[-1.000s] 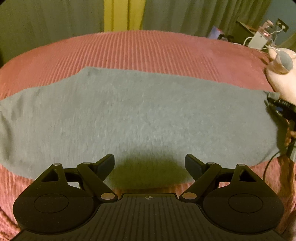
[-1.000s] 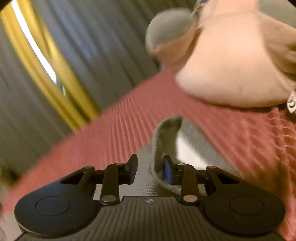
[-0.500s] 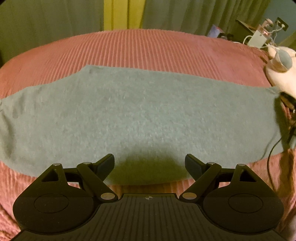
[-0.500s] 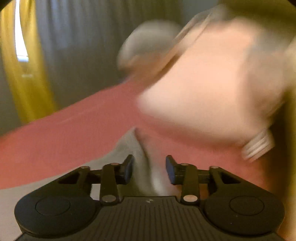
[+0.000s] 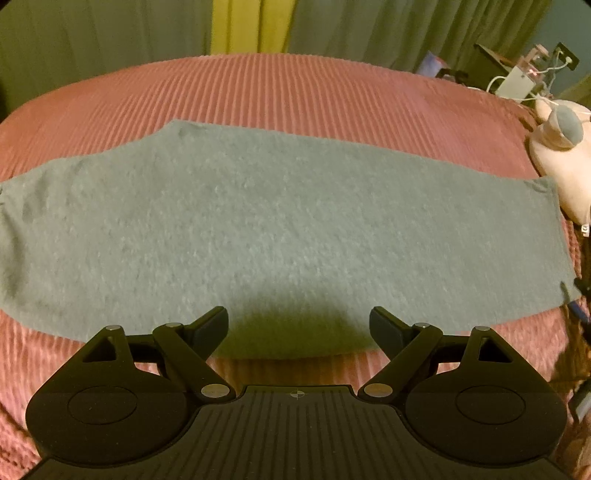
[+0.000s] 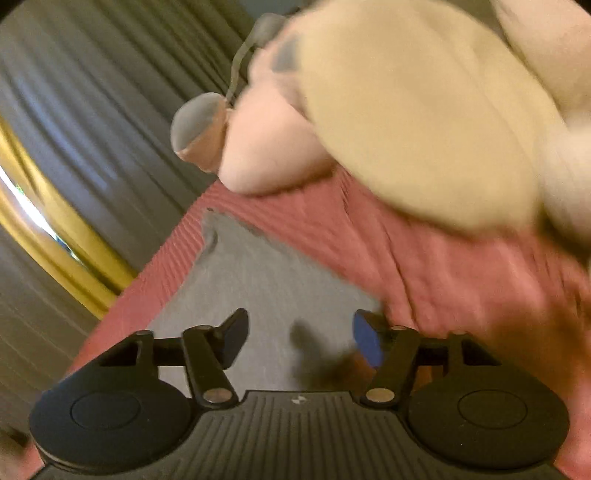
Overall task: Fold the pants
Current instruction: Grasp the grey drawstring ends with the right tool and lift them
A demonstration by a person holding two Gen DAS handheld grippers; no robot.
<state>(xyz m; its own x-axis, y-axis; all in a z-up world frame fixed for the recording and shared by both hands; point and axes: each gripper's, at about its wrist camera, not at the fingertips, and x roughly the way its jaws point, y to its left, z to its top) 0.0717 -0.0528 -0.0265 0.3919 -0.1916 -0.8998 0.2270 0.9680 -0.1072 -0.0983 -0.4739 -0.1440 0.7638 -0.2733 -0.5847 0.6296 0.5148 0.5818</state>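
Your grey pants (image 5: pixel 280 236) lie flat on the bed (image 5: pixel 295 96), spread in one long strip across its ribbed red cover. Seen from your left wrist, the strip runs from the left edge of the bed almost to the right edge, with its near hem close to the bed's front edge and bare red cover beyond its far side.

Your left tool (image 5: pixel 298 326) sits at the front edge of the bed, over the near hem at the middle of the strip. Its jaws are spread wide and nothing is between them; its shadow falls on the cloth just ahead.

Your right tool (image 6: pixel 300 339) is at the right end of the pants (image 6: pixel 258 280), tilted, with the view blurred. Its jaws are spread too, and they hold nothing; grey cloth shows in the gap, and the right finger (image 6: pixel 365 341) sits about where the cloth meets the red cover (image 6: pixel 424 266). Whether the fingers touch the fabric cannot be told.

A pale plush toy (image 5: pixel 565 162) lies at the right edge of the bed, just beside the far right corner of the pants; in the right wrist view the toy (image 6: pixel 388 110) looms large above that end. Grey curtains (image 5: pixel 110 44) with a yellow strip (image 5: pixel 251 26) hang behind the bed.
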